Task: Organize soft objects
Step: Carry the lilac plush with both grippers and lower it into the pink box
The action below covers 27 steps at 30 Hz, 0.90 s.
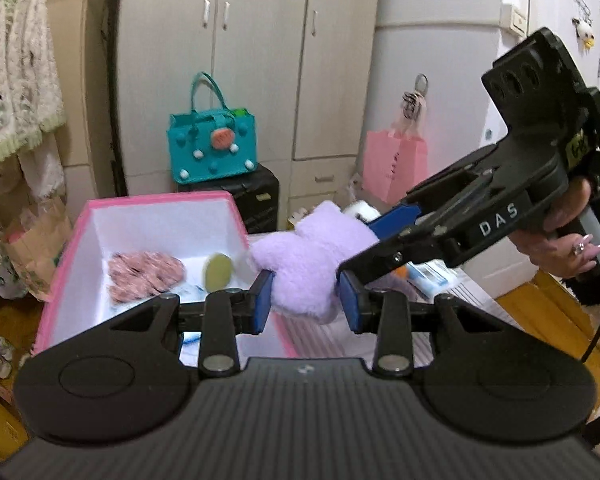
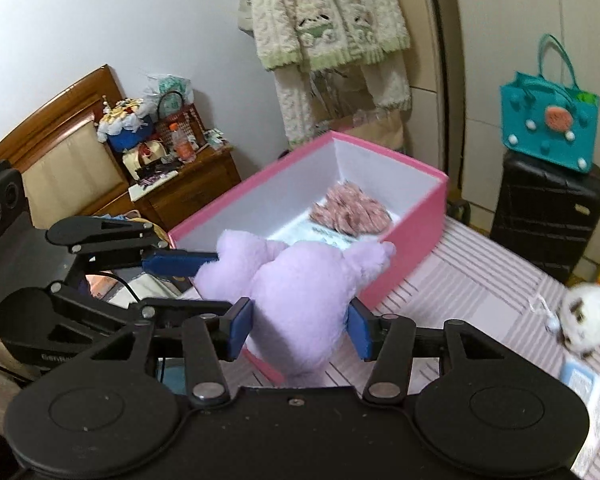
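Lilac plush toy (image 2: 300,280), fluffy and star-lobed, hung in the air at the near rim of the open pink cardboard box with a white interior (image 2: 416,216), held from two sides at once. The right gripper (image 2: 298,330) had its blue pads pressed into the toy's broad lower body, jaws clamped on the pile. The left gripper (image 1: 305,300) likewise closed on a lower lobe of the toy, its pads sinking into the fur in the left wrist view. Judging by how the fur bulged around the pads, the toy would be light, very soft and easily squashed, unlikely to slip but prone to flop, so the thick middle of the body looked a surer hold than a thin limb. Inside the box lay a pinkish-brown crinkled soft item (image 1: 146,274) and a small olive-green oval object (image 1: 219,272), with printed paper on the floor of the box. The box rested on a bed with a pink and white striped cover (image 2: 472,280). On that cover, well apart to the right, lay a blurred white plush with dark markings (image 2: 586,320). Beyond stood a teal felt handbag with pom-poms (image 1: 214,144) on a black hard suitcase (image 2: 548,216), and a cream knitted garment (image 2: 328,12) hung on the wall.
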{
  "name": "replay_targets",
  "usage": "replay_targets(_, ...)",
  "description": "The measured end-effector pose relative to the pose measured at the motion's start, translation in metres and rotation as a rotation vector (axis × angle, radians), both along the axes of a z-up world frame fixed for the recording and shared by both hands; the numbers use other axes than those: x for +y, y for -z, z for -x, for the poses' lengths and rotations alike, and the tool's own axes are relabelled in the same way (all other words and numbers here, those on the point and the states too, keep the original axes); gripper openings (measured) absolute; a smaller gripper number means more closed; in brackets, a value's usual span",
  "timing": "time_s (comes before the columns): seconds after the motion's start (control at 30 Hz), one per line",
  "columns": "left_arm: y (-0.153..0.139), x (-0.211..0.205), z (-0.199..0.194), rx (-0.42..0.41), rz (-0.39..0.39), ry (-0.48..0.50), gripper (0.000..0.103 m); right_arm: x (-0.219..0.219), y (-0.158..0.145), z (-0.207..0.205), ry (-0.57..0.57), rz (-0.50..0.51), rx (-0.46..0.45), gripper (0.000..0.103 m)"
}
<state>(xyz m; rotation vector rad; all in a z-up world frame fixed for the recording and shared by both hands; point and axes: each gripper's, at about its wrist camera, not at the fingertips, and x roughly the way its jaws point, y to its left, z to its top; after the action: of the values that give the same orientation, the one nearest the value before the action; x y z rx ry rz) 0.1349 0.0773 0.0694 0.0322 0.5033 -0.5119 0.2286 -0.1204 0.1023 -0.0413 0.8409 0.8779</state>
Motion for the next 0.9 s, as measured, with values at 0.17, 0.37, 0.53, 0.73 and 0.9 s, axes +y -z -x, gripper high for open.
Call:
replay_targets(0.17, -0.01, 0.026, -0.011, -0.023, -0.006, -0.033, 0.036, 0.027, -0.003, -0.016, -0.039, -0.006, -0.02, 0.058)
replay_targets(0.37, -0.013, 0.054, -0.037, 0.026, 0.001, -0.077, 0.035, 0.055, 0.0, -0.041, -0.072, -0.014, -0.008, 0.059)
replay_targets(0.53, -0.007, 0.073, -0.072, 0.099, 0.007, -0.111, 0.035, 0.076, 0.008, -0.066, -0.098, 0.017, -0.024, 0.056)
replay_targets(0.73, 0.012, 0.09, -0.125, 0.257, 0.007, -0.119, 0.035, 0.102, 0.031, -0.097, -0.115, 0.087, 0.008, 0.056)
replay_targets(0.9, 0.035, 0.083, -0.155, 0.333, -0.038, -0.145, 0.033, 0.122, 0.061, -0.118, -0.128, 0.177, 0.053, 0.056)
